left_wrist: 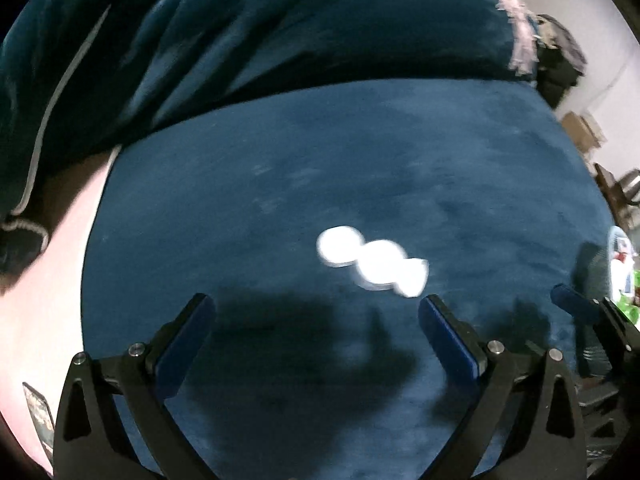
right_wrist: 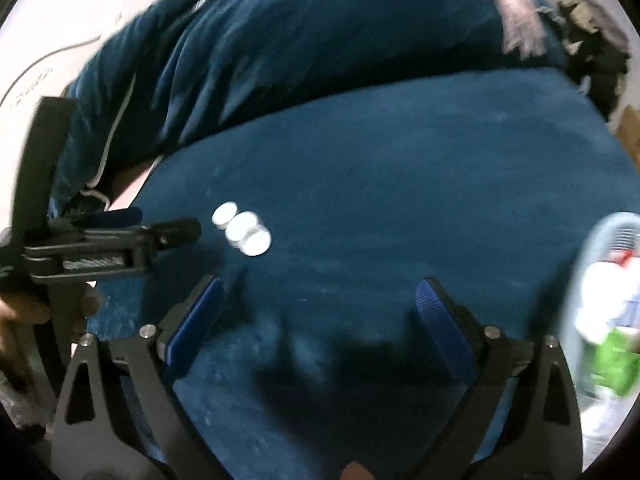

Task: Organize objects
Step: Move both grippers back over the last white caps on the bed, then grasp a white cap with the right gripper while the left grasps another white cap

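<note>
Three white discs [left_wrist: 372,262] lie on the blue plush cover [left_wrist: 320,168], flat, round and smooth, glaring bright against the nap. They overlap like fallen dominoes, each one touching the next, and the little chain runs on a diagonal: in the left wrist view its long axis drops from upper left to lower right. Same slant in the right wrist view [right_wrist: 242,229], where a rim shows on the lowest disc, though motion blur hides any finer detail.

Left gripper [left_wrist: 316,306] now, jaws spread wide, nothing between them, blue pads on black angular fingers; the discs sit just beyond its right-hand fingertip [left_wrist: 430,308], not touching. Right gripper [right_wrist: 320,290] is also wide apart and empty, over bare fabric, the discs off beyond its left-hand finger. In that same view the left gripper comes in from the left edge, held by a hand [right_wrist: 24,312], its tip close to the discs.

Behind, a bulky blue cushion [left_wrist: 280,32] with pale piping, its velvety surface creased. Dark, soft-edged shadows fall on the cover under both tools. Over on the right sits a pale slatted basket [right_wrist: 616,232] with white and green things inside, too blurred to name.
</note>
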Tool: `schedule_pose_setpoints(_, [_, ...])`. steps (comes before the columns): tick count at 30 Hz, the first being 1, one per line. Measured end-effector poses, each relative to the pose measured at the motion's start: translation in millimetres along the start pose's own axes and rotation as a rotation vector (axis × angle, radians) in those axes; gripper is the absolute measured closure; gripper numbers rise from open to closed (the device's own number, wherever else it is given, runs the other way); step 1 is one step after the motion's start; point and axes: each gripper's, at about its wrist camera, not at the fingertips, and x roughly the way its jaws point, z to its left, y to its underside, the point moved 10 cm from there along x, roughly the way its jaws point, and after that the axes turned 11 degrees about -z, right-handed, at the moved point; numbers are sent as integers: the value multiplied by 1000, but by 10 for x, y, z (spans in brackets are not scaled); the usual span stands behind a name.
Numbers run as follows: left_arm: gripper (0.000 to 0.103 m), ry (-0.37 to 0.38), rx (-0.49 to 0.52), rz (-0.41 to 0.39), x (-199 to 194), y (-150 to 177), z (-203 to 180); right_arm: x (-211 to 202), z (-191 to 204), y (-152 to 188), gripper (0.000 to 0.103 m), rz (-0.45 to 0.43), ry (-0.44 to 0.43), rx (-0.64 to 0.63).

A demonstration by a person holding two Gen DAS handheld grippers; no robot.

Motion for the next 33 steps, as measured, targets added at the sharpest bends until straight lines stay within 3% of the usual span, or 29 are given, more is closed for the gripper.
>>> schedule_pose_setpoints(6, [2, -49, -85, 30, 179, 95, 390, 544, 300, -9, 7, 64, -30, -75])
schedule_pose_setpoints(14, [2, -69, -129, 41, 264, 104, 537, 1017, 518, -100, 7, 137, -72, -169])
schedule_pose_setpoints(16, [2, -67, -131, 41, 271, 105, 527, 1092, 534, -53, 14, 168, -82, -183])
schedule_pose_setpoints(17, [4, -63, -131, 42, 279, 103, 517, 1120, 540, -19, 35, 185, -88, -196])
schedule_pose_setpoints(18, [5, -58, -130, 43, 300, 99, 507, 1123, 526, -6, 56, 186, -80, -211])
schedule_pose_setpoints(19, [6, -54, -124, 44, 318, 95, 481, 1094, 511, -17, 62, 169, -77, -220])
schedule_pose_setpoints(22, [8, -40, -104, 48, 389, 94, 382, 939, 416, -37, 62, 151, -126, -149])
schedule_pose_setpoints(33, [22, 5, 22, 44, 752, 8, -230, 349, -88, 28, 62, 46, -83, 17])
